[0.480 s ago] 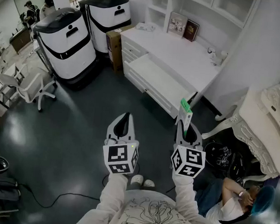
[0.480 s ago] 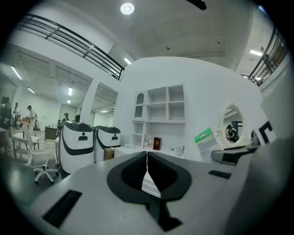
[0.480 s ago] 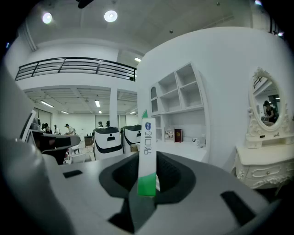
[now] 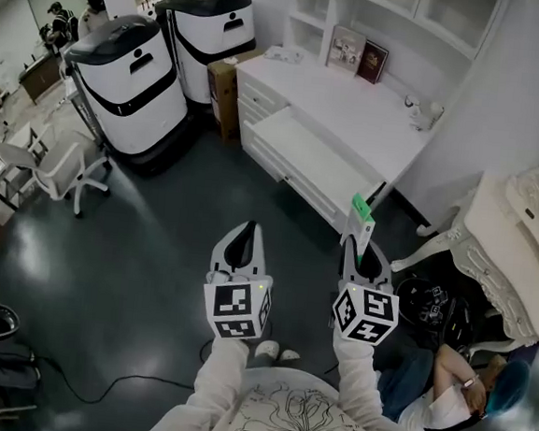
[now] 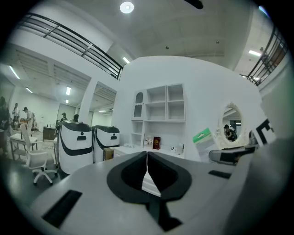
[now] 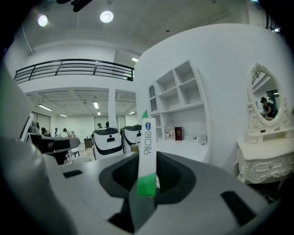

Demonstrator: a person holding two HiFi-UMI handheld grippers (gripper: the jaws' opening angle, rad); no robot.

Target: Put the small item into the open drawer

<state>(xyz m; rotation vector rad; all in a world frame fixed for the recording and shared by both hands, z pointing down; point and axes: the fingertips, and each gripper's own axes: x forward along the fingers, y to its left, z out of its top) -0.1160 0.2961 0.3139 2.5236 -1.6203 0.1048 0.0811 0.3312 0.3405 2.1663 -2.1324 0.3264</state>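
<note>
My right gripper (image 4: 361, 243) is shut on a small white box with green ends (image 4: 360, 218), which stands up out of the jaws; in the right gripper view the box (image 6: 147, 156) rises upright between the dark jaws. My left gripper (image 4: 241, 245) is shut and holds nothing, its jaws meeting in the left gripper view (image 5: 147, 172). Ahead of both stands the white desk (image 4: 355, 100) with its open drawer (image 4: 307, 157) pulled out toward me. Both grippers hang over the dark floor, short of the drawer.
Two white-and-black robot bases (image 4: 131, 80) stand at the left of the desk, beside a cardboard box (image 4: 224, 89). An office chair (image 4: 53, 167) is further left. An ornate white dresser (image 4: 506, 249) is at right, with a person (image 4: 442, 385) sitting on the floor near it.
Both grippers sit slightly lower and to the right in the head view; the box stays held in the right one.
</note>
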